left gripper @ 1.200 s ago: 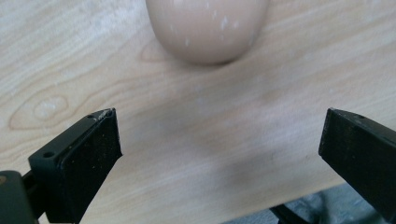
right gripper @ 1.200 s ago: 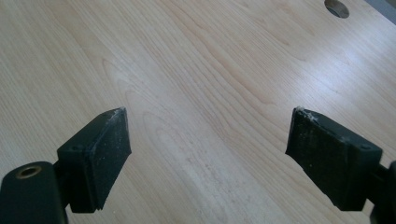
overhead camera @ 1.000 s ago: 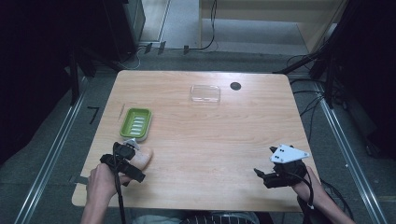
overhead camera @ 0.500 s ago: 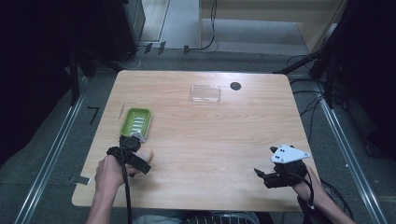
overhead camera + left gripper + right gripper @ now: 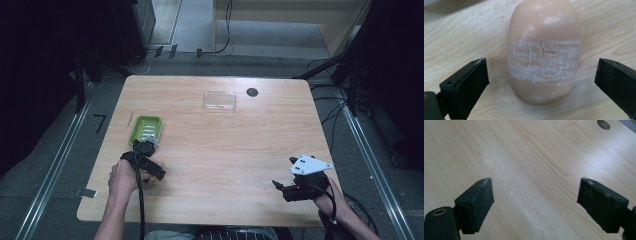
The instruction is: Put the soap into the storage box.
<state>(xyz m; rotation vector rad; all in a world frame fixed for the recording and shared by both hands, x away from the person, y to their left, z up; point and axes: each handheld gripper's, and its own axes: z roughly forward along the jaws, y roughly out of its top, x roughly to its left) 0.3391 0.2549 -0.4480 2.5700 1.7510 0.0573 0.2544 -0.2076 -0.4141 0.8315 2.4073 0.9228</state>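
A peach bar of soap [image 5: 544, 62], with a whitish scuffed band across its top, lies flat on the wooden table [image 5: 225, 150]. My left gripper [image 5: 541, 65] is open, one black jaw on each side of the bar and neither touching it. In the high view the left gripper [image 5: 156, 172] sits just in front of a green soap dish [image 5: 146, 130] at the table's left. My right gripper [image 5: 282, 187] rests near the front right corner. Its jaws stand open over bare wood in the right gripper view [image 5: 535, 182].
A clear plastic lid or tray [image 5: 219, 100] lies at the back middle of the table, with a round cable hole [image 5: 252, 92] to its right, also seen from the right gripper [image 5: 603, 124]. Dark floor, rails and cables surround the table.
My left hand and gripper have shifted forward and to the right, closing in over the soap beside the green dish. The right gripper has stayed put.
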